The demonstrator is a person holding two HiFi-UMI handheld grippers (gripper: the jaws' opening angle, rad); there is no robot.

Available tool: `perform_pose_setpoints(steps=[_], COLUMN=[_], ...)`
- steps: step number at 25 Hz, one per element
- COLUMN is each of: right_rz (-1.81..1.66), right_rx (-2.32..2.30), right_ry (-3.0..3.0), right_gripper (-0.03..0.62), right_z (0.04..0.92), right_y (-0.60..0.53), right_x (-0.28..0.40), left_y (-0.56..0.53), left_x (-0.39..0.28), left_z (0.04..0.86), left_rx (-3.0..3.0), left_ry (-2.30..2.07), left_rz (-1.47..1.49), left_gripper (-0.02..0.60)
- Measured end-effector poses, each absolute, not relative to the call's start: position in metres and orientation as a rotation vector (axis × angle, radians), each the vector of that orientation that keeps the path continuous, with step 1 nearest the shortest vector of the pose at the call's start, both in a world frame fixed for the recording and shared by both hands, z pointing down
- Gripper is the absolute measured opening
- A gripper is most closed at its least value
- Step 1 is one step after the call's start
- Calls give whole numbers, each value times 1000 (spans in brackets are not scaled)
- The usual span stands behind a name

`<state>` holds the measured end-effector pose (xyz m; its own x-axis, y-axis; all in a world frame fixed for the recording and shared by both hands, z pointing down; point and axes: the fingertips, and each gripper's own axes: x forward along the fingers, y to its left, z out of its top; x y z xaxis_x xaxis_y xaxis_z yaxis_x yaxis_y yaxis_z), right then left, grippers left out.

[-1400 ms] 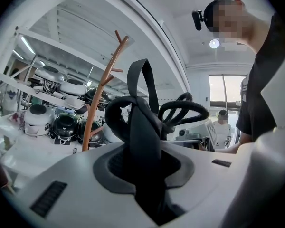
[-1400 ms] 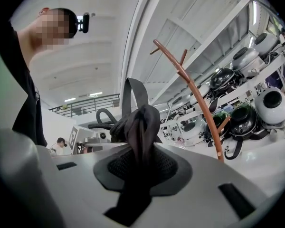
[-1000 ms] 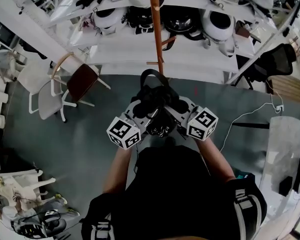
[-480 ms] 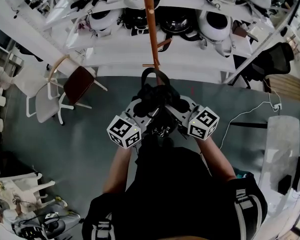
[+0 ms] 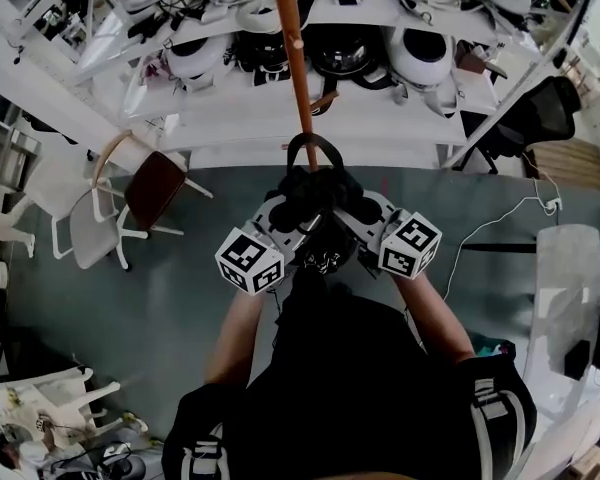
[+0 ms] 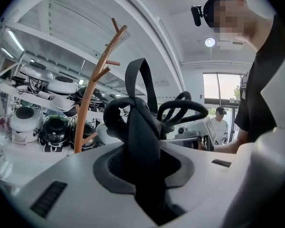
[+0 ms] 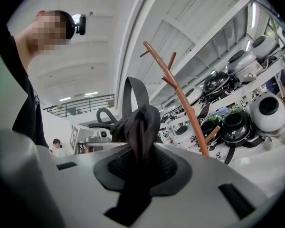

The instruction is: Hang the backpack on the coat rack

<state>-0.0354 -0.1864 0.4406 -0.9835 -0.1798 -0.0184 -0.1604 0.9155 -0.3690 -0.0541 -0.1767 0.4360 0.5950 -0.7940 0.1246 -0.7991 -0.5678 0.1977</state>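
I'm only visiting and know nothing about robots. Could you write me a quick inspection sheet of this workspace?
Surface: grey floor; no table seen.
Job's things: black backpack held up close to the coat rack, its top loop not yet on a peg.
Clutter: chairs stand left of the rack.
Grippers: left gripper and right gripper are each shut on a backpack strap.
Cables: white cable trails across the floor at right.
Surroundings: white shelves loaded with helmets behind the rack.
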Motion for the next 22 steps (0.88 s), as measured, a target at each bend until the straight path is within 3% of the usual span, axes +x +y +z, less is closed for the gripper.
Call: perform_pose_setpoints(steps=[22], right_rz=[-421], right_rx=[-416], right_ry=[2963], right_gripper=[97], right_z=[393], right_y=[-272], right_x=[-87], left_y=[-264], left_x=[-106], left_z=[388], left_rx=[2764], left_ry=[-1186], left_rz=[52], left_gripper=[112])
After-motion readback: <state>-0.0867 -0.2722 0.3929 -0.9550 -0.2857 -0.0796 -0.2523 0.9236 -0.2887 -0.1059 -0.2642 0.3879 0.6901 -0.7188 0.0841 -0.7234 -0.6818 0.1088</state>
